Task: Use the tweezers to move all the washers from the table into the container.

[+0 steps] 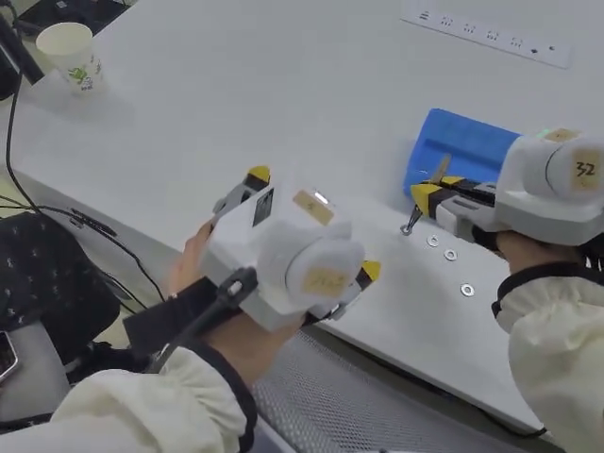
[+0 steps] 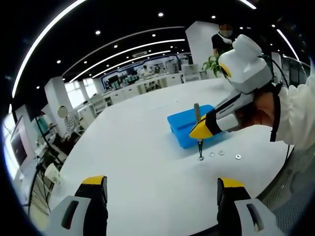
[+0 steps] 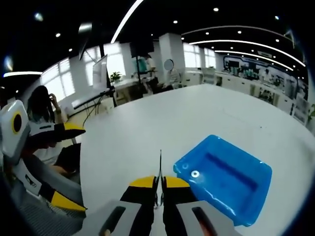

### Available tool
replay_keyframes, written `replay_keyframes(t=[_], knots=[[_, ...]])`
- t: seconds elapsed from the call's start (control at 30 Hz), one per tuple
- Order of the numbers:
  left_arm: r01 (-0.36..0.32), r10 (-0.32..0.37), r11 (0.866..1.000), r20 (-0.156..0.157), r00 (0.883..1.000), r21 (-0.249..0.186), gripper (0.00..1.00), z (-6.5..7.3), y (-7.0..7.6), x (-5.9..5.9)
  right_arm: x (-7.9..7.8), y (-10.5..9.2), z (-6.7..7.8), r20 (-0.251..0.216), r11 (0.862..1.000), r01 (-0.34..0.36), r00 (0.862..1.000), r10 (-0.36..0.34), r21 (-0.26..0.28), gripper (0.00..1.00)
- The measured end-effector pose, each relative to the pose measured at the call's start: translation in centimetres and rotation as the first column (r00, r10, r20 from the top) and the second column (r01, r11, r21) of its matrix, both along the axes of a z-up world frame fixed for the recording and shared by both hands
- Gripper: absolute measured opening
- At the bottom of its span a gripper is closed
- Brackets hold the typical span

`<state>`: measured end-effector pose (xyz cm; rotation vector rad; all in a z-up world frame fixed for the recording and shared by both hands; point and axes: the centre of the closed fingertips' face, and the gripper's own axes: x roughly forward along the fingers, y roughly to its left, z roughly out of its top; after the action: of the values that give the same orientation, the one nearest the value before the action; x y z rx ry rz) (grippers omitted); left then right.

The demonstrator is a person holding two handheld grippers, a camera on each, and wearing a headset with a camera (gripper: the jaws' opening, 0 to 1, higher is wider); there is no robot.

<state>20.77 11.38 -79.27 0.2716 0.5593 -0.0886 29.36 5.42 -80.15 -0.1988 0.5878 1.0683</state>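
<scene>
Risk of slip: possibly squeezing the thin steel tweezers (image 1: 412, 219) unevenly, sending the small flat metal washer (image 2: 201, 158) at their tips skating across the smooth white table (image 1: 283, 85), away from the shallow blue plastic container (image 1: 462, 142).
Risk of drop: lifting too fast toward the container with so thin a ring barely pinched; whether it is pinched yet, cannot tell.
Risk of scatter: sweeping the tips sideways into the three loose washers (image 1: 450, 255) lying just beside them, on the side away from the container.
Right gripper (image 1: 436, 193): clamping narrow on the tweezers, jaws nearly meeting, pointing the tips down at the table just in front of the container's near wall.
Left gripper (image 1: 314, 223): hovering with jaws spread wide, holding nothing, touching nothing, well apart from the container, over the table's near edge.
Washers: one lying inside the container (image 3: 195, 173), near a corner; four waiting on the table just in front of the container.
</scene>
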Motion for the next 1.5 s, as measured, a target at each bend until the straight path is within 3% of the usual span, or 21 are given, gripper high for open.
replay_keyframes(t=[0.3,0.4,0.47,0.8,1.03,1.33,1.5], knots=[[0.009,-0.009,1.000,-0.007,1.000,0.008,0.95,-0.1,-0.1,-0.1,0.4,-0.2,2.3,0.039,1.000,-0.008,0.999,0.007,0.013,0.00],[0.006,-0.006,1.000,-0.005,1.000,0.008,0.95,-0.1,-0.1,0.0,1.3,-0.6,3.6,0.077,0.999,0.012,0.997,-0.015,0.034,0.00],[0.003,-0.003,1.000,-0.001,1.000,0.007,0.95,0.0,0.0,0.0,1.8,-0.8,4.1,0.078,0.998,0.029,0.996,-0.033,0.053,0.00],[0.000,0.000,1.000,-0.003,1.000,0.003,0.95,0.0,0.1,0.0,4.5,-1.5,5.1,0.106,0.988,0.110,0.987,-0.121,0.104,0.01],[0.001,-0.001,1.000,-0.017,1.000,0.013,0.95,-0.3,0.1,-0.1,6.4,-1.5,4.6,0.146,0.984,0.149,0.976,-0.162,0.098,0.01],[0.000,0.001,1.000,-0.018,1.000,0.011,0.95,-0.4,0.1,-0.1,7.5,-1.2,2.3,0.130,0.983,0.167,0.976,-0.177,0.081,0.01],[-0.025,0.025,1.000,0.018,1.000,0.002,0.96,0.3,0.6,0.1,8.1,-1.5,1.2,0.133,0.978,0.194,0.970,-0.204,0.080,0.01]])
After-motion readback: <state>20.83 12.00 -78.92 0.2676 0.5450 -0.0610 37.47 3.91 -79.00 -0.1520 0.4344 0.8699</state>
